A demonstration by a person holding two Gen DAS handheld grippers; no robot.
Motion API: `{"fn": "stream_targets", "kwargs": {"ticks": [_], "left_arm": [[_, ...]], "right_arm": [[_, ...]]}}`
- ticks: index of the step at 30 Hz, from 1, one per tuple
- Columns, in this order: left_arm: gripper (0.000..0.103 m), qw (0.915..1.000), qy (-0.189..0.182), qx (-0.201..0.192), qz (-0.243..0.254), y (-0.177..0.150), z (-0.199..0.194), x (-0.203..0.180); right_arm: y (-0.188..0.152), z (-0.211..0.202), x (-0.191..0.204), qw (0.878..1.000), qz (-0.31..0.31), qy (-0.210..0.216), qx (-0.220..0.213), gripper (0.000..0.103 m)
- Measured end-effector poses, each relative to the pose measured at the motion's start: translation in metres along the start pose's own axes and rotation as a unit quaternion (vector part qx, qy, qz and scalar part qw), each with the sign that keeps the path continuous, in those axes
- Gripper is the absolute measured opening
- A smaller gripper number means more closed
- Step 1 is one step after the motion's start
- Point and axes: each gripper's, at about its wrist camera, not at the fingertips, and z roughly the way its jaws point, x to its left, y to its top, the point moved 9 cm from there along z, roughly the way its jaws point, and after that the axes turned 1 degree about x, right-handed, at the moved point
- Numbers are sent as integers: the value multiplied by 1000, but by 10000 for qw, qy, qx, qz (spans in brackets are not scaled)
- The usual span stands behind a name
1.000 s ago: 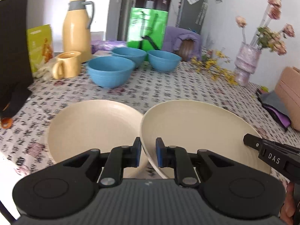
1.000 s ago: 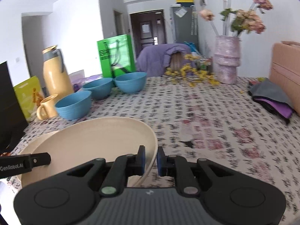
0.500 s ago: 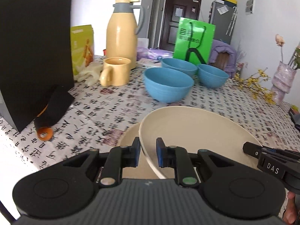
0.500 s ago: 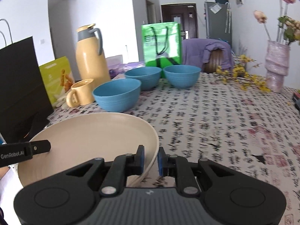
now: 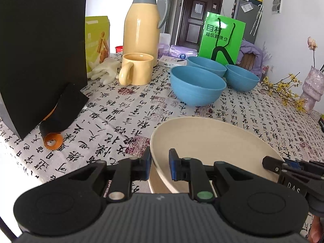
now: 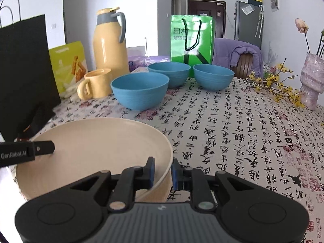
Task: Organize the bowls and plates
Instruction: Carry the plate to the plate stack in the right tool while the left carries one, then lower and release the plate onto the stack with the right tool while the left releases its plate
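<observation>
**Step in hand: seat the top plate on the lower plate and release.**

1. Left gripper (image 5: 160,160): the jaws are narrow, clamped on the near-left rim of the top plate (image 5: 212,141). The rim sits against the outer pad.
2. Right gripper (image 6: 163,169): the jaws are narrow with the near-right rim between them, and they are beginning to open.
3. Position of the work: the top plate lies over the lower plate (image 5: 156,184), whose edge shows just beneath the left rim. Both are at the near edge of the table (image 5: 121,121). Whether the top plate is fully seated cannot be told from either view.

**Procedure (judgement)**

- Confirm that the two rims are concentric before letting go. An offset plate is likely to rock or slide.
- Keep the left grip until the plate rests flat, then open both sides evenly. Releasing one side early may tip the plate towards the held side.
- Open only enough to clear the rim, then withdraw each gripper outward and slightly up so that no pad drags the plate off centre.
- The stack is close to the table edge. Avoid any pull towards the person.
- The three bowls (image 5: 197,87) stand well apart, further back, not yet stacked.
</observation>
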Motion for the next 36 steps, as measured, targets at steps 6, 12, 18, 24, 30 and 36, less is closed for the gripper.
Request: {"fn": "stream_targets", "kwargs": {"ticks": [6, 12, 18, 24, 30, 36], "left_arm": [[17, 9999, -14, 82, 57, -9, 4, 3], [25, 9997, 19, -18, 243, -13, 7, 0], [36, 9998, -123, 42, 172, -13, 6, 2], [56, 9996, -244, -30, 145, -11, -7, 1], [81, 9985, -452, -220, 218, -18, -30, -1], [91, 9970, -663, -401, 81, -41, -54, 5]], "right_arm": [[-9, 3, 3, 9999, -69, -31, 75, 18], [-15, 7, 5, 9998, -155, -101, 90, 30], [-13, 0, 10, 9999, -124, 22, -18, 43], [-9, -12, 8, 9998, -54, 77, -168, 60], [-11, -30, 1, 9992, 36, 44, -405, 78], [-41, -66, -9, 9971, -4, 55, -762, 87]]}}
